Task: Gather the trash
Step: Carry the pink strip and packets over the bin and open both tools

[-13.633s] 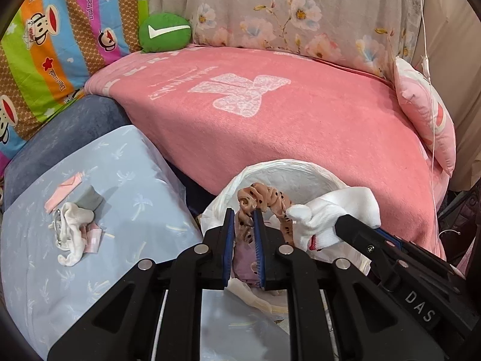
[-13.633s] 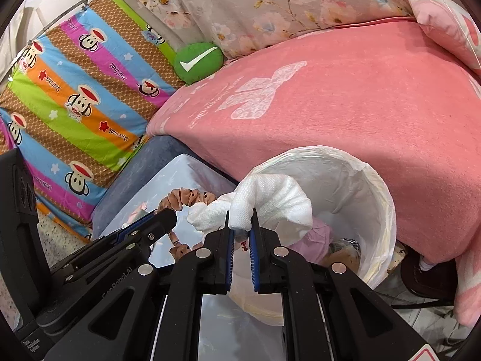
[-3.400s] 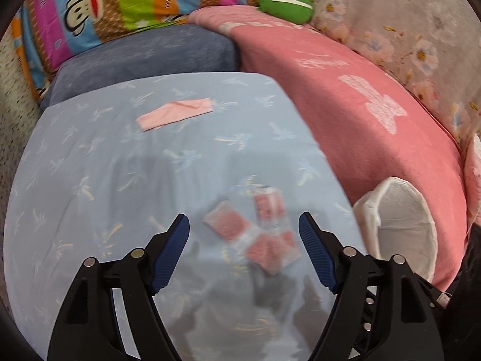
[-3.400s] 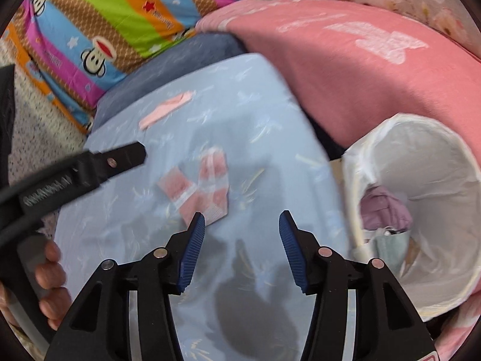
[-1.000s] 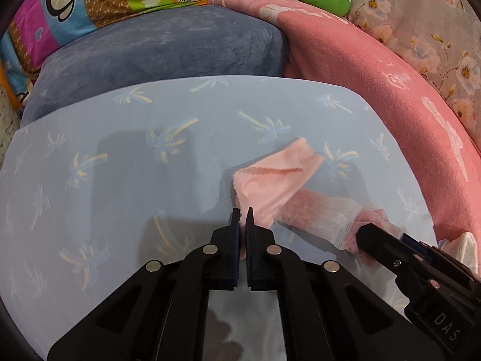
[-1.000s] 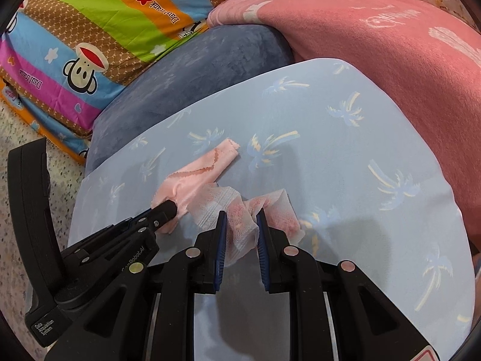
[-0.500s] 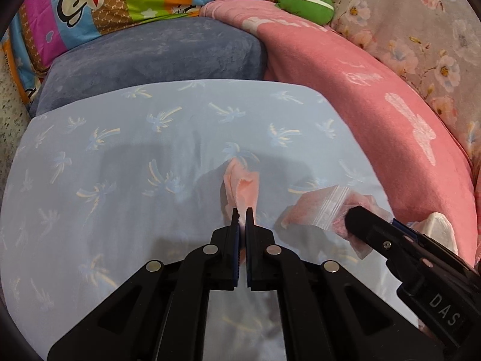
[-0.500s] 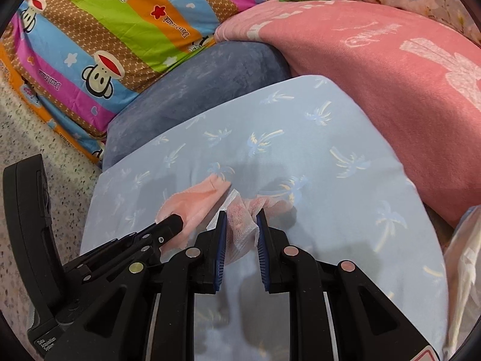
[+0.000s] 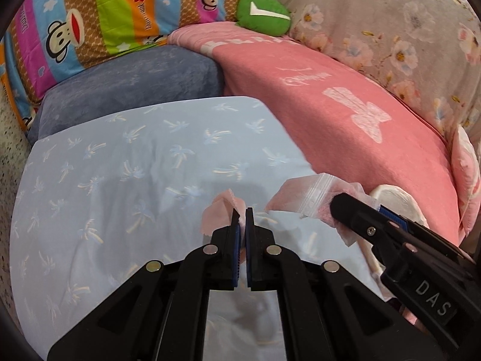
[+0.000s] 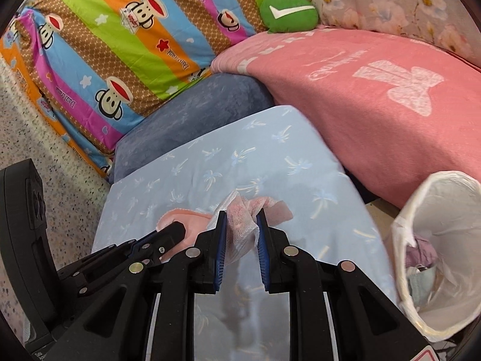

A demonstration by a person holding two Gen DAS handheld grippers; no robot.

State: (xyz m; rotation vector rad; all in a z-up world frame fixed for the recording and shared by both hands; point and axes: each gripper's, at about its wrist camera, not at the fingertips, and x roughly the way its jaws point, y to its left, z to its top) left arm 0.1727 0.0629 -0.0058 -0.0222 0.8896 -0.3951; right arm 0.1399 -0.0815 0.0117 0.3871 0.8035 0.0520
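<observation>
From my left feed, the left claw (image 9: pixel 242 214) was clamped tight on a thin pink scrap (image 9: pixel 217 213), which hung off the pad tips toward ten o'clock, clear of the pale-blue palm-print worktop (image 9: pixel 126 162) below. Moving right in the same feed, the right claw (image 9: pixel 345 207) came in from four o'clock, pinched on a clear zip bag (image 9: pixel 303 195) holding pink sheets. Behind it, at about three o'clock, only the white rim of the lined bin (image 9: pixel 399 198) showed.

On the right feed, the right claw (image 10: pixel 240 219) gripped that bag (image 10: pixel 243 225) bunched between its blue pads, jaws partly closed around the wad. The bin (image 10: pixel 445 198) stood at three to four o'clock off the worktop's edge (already holding some rubbish), its mouth tilted toward the camera.

I judged the coming move as a swing rightward: the bin lay to the right of both claws, the right hand nearer, so it should drop first, and the left would need to cross further over.
</observation>
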